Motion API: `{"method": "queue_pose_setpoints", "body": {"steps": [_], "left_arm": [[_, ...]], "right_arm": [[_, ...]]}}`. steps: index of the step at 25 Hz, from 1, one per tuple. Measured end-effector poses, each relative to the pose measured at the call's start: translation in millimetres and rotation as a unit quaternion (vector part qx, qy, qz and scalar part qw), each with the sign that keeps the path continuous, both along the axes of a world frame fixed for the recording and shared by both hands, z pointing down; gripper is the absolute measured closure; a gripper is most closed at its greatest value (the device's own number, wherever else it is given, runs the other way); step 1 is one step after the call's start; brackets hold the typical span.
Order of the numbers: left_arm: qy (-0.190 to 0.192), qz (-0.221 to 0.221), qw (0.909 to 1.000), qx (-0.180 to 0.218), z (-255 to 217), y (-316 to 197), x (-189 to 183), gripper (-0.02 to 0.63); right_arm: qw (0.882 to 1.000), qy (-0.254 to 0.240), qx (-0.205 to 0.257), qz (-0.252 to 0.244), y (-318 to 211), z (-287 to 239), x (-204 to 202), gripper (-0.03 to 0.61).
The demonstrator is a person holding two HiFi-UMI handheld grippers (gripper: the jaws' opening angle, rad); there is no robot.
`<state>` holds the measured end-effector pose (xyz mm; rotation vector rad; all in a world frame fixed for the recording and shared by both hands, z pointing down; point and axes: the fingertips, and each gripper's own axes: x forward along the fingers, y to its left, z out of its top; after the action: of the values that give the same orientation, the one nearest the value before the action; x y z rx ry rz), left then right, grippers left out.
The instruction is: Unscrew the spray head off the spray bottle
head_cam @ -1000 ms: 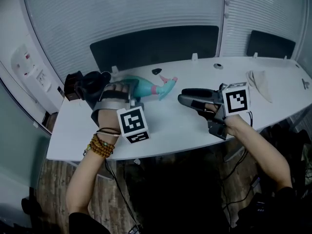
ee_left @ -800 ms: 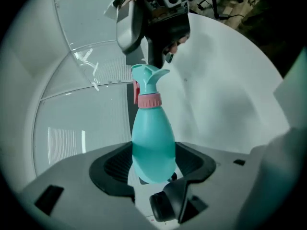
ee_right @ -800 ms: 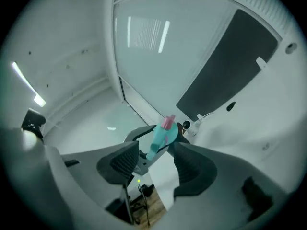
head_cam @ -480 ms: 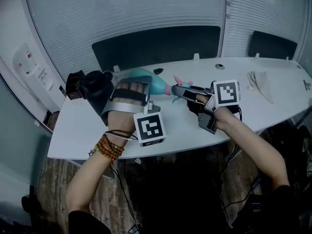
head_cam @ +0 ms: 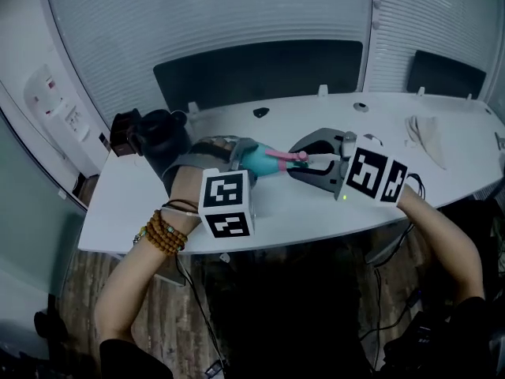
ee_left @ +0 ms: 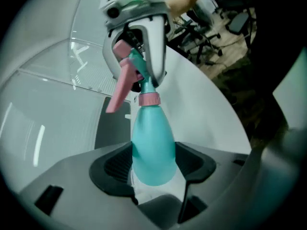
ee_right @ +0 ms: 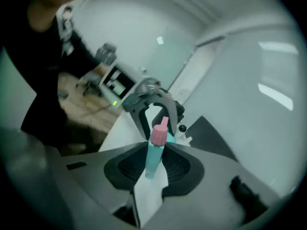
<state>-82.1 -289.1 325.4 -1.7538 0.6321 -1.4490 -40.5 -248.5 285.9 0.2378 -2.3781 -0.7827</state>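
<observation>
Jutting from left gripper (ee_left: 153, 169) sits spray bottle (ee_left: 151, 138) (spray head (ee_left: 125, 75) outward).

- White table (head_cam: 126, 212): long, curved front edge.
- Bulky black object (head_cam: 156, 136) at back-left corner of table; small dark box (head_cam: 118, 133) touching its left side.
- Small black item (head_cam: 260, 113) near back edge, about mid-length.
- Round grommet (head_cam: 360, 106) near back edge, further right.
- Folded pale cloth (head_cam: 424, 135) near right end.
- Two dark panels (head_cam: 260, 69) (head_cam: 450, 73) beyond back edge.
- Socket panel (head_cam: 59, 113) on left wall.
- Wood-pattern floor (head_cam: 79, 290) below front edge.
</observation>
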Motion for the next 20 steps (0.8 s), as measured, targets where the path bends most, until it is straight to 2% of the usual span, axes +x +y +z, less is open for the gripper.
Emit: {"method": "queue_pose_setpoints", "body": {"steps": [1, 2, 3, 5, 7, 8, 9, 10, 12, 13, 14, 16, 17, 18, 19, 20], "left_arm": [[0.018, 0.006, 0.9996, -0.022, 1, 4, 1, 0.334], [0.033, 0.011, 0.9984, -0.043, 2, 7, 2, 0.334], [0.045, 0.016, 0.9968, -0.064, 4, 11, 2, 0.334], [0.057, 0.025, 0.9931, -0.099, 7, 17, 4, 0.334], [0.065, 0.032, 0.9889, -0.130, 11, 24, 5, 0.334], [0.068, 0.035, 0.9868, -0.143, 12, 26, 5, 0.334], [0.070, 0.037, 0.9852, -0.152, 15, 28, 6, 0.334], [0.072, 0.039, 0.9841, -0.158, 16, 29, 6, 0.334], [0.074, 0.038, 0.9832, -0.162, 20, 31, 5, 0.334], [0.075, 0.037, 0.9829, -0.164, 22, 30, 5, 0.334], [0.077, 0.035, 0.9825, -0.166, 24, 30, 4, 0.334], [0.082, 0.029, 0.9819, -0.168, 26, 27, 2, 0.334], [0.085, 0.024, 0.9819, -0.167, 27, 25, 0, 0.334], [0.087, 0.020, 0.9822, -0.165, 26, 23, -2, 0.334], [0.088, 0.017, 0.9828, -0.162, 26, 20, -5, 0.334], [0.087, 0.013, 0.9836, -0.158, 26, 17, -8, 0.334]], "right_arm": [[0.995, 0.053, 0.084, -0.017, 6, 2, 0, 0.486], [0.981, 0.105, 0.162, -0.033, 10, 4, 1, 0.488], [0.960, 0.153, 0.231, -0.047, 14, 6, 2, 0.488], [0.906, 0.227, 0.348, -0.075, 22, 8, 1, 0.488], [0.842, 0.281, 0.448, -0.106, 27, 10, 0, 0.488], [0.814, 0.302, 0.483, -0.119, 29, 14, 1, 0.488], [0.793, 0.315, 0.505, -0.128, 30, 17, 2, 0.488], [0.785, 0.321, 0.512, -0.132, 30, 22, 4, 0.488], [0.792, 0.330, 0.497, -0.131, 24, 41, 15, 0.488], [0.790, 0.341, 0.493, -0.130, 16, 54, 25, 0.488], [0.775, 0.355, 0.507, -0.126, 6, 59, 33, 0.488], [0.731, 0.369, 0.563, -0.115, -12, 48, 39, 0.478], [0.720, 0.367, 0.579, -0.108, -18, 38, 38, 0.463], [0.729, 0.356, 0.576, -0.101, -19, 30, 36, 0.454], [0.752, 0.339, 0.557, -0.093, -17, 22, 32, 0.440], [0.784, 0.316, 0.528, -0.083, -14, 15, 29, 0.439]]}}
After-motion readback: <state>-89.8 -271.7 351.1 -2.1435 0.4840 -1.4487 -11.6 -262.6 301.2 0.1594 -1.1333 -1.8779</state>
